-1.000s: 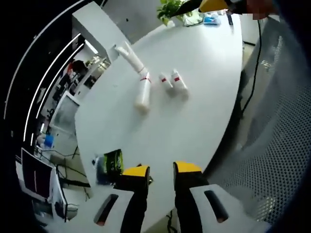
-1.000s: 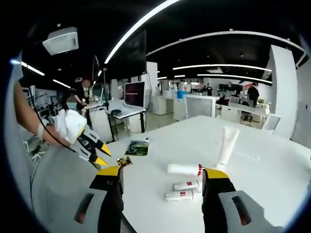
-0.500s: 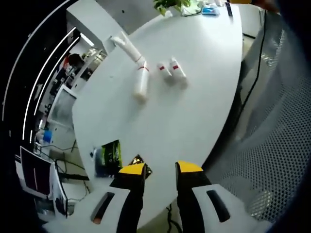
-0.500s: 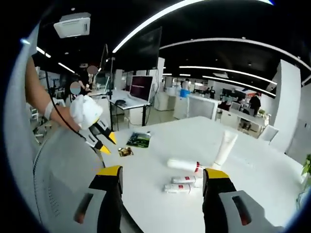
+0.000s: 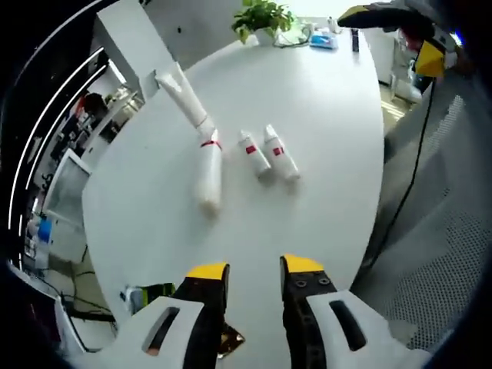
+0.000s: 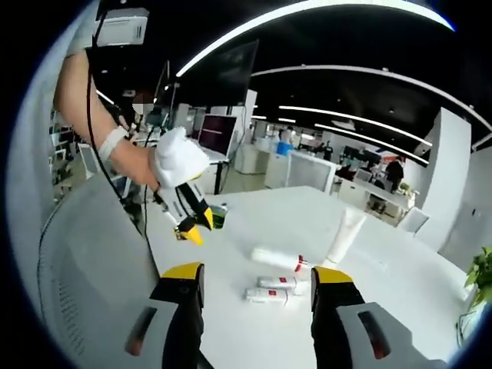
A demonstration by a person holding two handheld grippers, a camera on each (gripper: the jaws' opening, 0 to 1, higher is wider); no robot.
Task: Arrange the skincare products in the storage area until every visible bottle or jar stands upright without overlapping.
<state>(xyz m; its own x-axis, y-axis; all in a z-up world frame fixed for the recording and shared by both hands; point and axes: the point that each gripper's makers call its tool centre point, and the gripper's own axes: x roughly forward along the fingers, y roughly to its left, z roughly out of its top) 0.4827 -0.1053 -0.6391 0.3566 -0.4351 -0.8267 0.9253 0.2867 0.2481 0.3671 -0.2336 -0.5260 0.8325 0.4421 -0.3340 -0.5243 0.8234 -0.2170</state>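
On the white table (image 5: 323,154), we had closed in on the lying skincare items.
Left gripper (image 5: 254,269) and right gripper (image 6: 257,273) both gaped empty; white tube (image 5: 181,91), long bottle (image 5: 207,171), two small bottles (image 5: 265,151) untouched, none upright yet.

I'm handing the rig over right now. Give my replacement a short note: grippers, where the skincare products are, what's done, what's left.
Left hand-held gripper: open, empty, above the near edge of the white table.
Right hand-held gripper: open, empty, short of the products.
Products: one tall tube stands upright on its cap. A long white bottle with a red band lies on its side close beside it. Two small red-labelled bottles lie side by side next to that.
Done: only the tube is upright.
Left: stand up the long bottle and both small bottles, spaced apart without overlapping.
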